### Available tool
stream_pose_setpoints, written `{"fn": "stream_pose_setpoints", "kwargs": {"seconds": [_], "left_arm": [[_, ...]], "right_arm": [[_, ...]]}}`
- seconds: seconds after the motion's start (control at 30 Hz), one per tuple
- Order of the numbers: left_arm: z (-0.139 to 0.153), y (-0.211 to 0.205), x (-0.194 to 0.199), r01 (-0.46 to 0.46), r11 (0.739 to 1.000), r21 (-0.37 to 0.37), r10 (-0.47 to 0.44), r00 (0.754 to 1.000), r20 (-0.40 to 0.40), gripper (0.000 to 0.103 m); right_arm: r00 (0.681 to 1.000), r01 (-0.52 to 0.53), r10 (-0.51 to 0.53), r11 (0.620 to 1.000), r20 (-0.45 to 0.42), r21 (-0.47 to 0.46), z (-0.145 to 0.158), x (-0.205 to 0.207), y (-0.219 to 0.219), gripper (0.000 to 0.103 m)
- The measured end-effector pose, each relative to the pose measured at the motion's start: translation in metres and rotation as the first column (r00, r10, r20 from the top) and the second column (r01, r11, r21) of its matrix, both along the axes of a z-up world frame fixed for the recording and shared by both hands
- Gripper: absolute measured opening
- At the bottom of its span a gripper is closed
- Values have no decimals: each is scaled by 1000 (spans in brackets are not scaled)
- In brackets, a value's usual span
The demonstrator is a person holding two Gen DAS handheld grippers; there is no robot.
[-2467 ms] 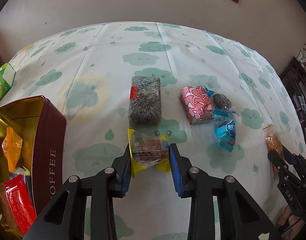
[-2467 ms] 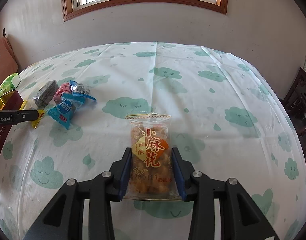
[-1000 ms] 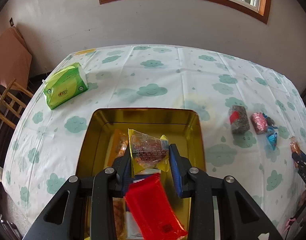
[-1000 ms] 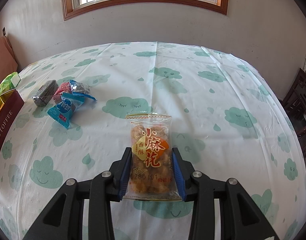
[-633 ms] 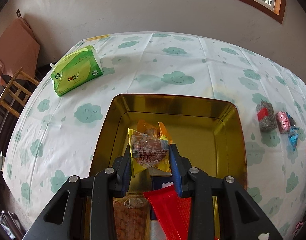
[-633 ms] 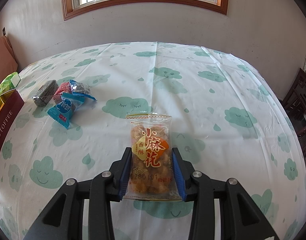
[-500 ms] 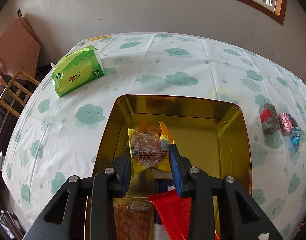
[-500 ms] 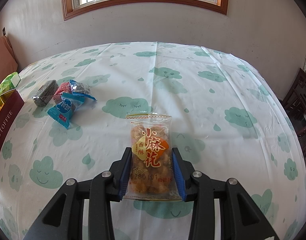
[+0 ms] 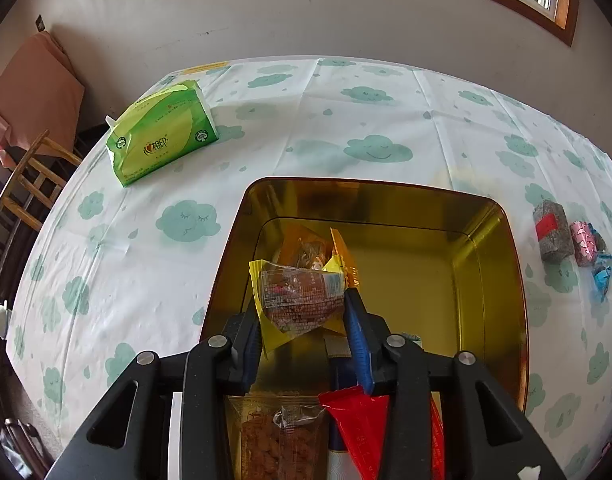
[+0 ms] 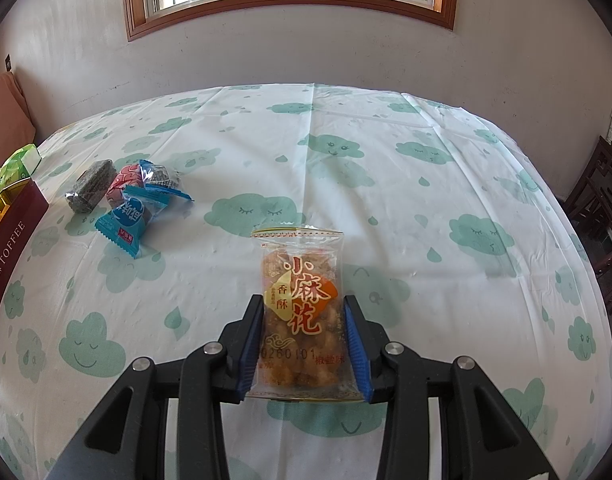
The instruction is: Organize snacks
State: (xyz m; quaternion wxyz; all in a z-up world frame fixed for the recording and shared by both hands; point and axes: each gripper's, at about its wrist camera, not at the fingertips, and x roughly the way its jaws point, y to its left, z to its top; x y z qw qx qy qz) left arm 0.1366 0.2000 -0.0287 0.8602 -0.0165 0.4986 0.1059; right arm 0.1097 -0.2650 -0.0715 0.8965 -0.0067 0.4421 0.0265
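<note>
My left gripper (image 9: 302, 320) is shut on a yellow-edged clear snack packet (image 9: 300, 298) and holds it over the open gold tin (image 9: 485, 264). An orange packet (image 9: 306, 246), a red packet (image 9: 361, 420) and a clear packet of brown pieces (image 9: 278, 444) lie in the tin. My right gripper (image 10: 304, 332) is shut on an orange fried-twist snack bag (image 10: 300, 308) just above the tablecloth. A grey bar (image 10: 90, 191), a pink sweet (image 10: 126, 182) and two blue-wrapped snacks (image 10: 132, 216) lie on the table at the left; the grey bar (image 9: 550, 232) also shows in the left wrist view.
A green tissue pack (image 9: 162, 136) lies at the table's far left. The tin's maroon side (image 10: 10, 240) reads TOFFEE at the right wrist view's left edge. A wooden chair (image 9: 30, 176) stands left of the table, dark furniture (image 10: 601, 208) at the right.
My left gripper carried the yellow-edged packet from the table over to the open tin and now hovers lower and closer over its contents. The right gripper has not moved.
</note>
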Motion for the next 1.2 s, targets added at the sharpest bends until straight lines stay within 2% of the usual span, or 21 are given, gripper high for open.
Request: {"fn": "stream_pose_setpoints", "kwargs": {"seconds": [0.13, 0.33, 0.47, 0.6, 0.7, 1.2], "left_arm": [[-1, -1, 0, 2, 1000, 6, -2, 1000, -7, 39], [-2, -2, -2, 0, 1000, 15, 0, 1000, -13, 50], [2, -2, -5, 4, 1000, 11, -4, 1000, -5, 53], [9, -3, -10, 5, 1000, 3, -5, 1000, 10, 62], [15, -5, -15, 11, 1000, -3, -11, 1000, 20, 63], [36, -19, -68, 17, 1000, -12, -17, 998, 66, 75]], "right_arm": [[1000, 0, 0, 1000, 0, 0, 0, 0, 0, 40], [1000, 0, 0, 1000, 0, 0, 0, 0, 0, 40], [1000, 1, -1, 1000, 0, -1, 0, 0, 0, 40], [1000, 1, -1, 1000, 0, -1, 0, 0, 0, 40], [1000, 1, -1, 1000, 0, -1, 0, 0, 0, 40], [1000, 1, -1, 1000, 0, -1, 0, 0, 0, 40]]}}
